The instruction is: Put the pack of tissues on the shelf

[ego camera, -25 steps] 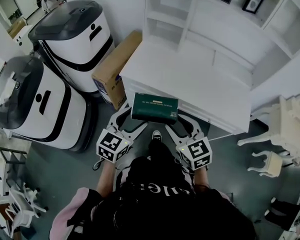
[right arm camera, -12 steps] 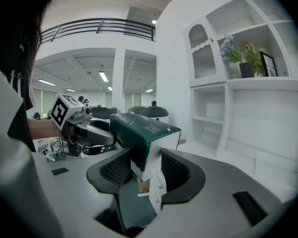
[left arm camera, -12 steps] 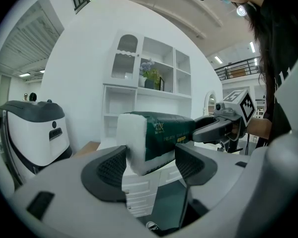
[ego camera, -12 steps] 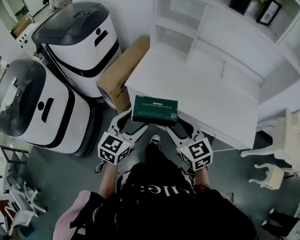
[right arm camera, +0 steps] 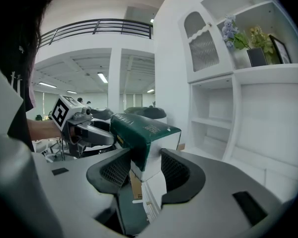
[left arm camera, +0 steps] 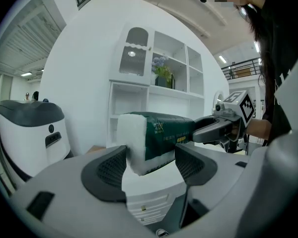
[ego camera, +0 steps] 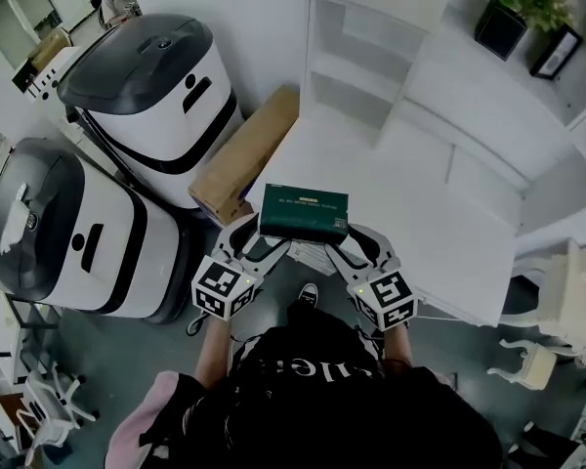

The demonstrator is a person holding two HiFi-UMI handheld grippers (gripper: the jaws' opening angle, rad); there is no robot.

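White tabletop lies near the pack of tissues. Our left gripper and right gripper each clamp one end.

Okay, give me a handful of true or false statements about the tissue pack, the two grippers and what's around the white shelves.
1. The pack of tissues is gripped at one end by the left gripper and at the other by the right gripper. True.
2. The pack lies on a shelf. False: it is held in the air in front of the shelf unit, with the fingers of both grippers closed on it.
3. The pack's wrapper is red. False: it is dark green, with white ends.
4. A cardboard box sits against the left side of the shelf unit. True.
5. The potted plant stands on the floor. False: it is on an upper shelf.
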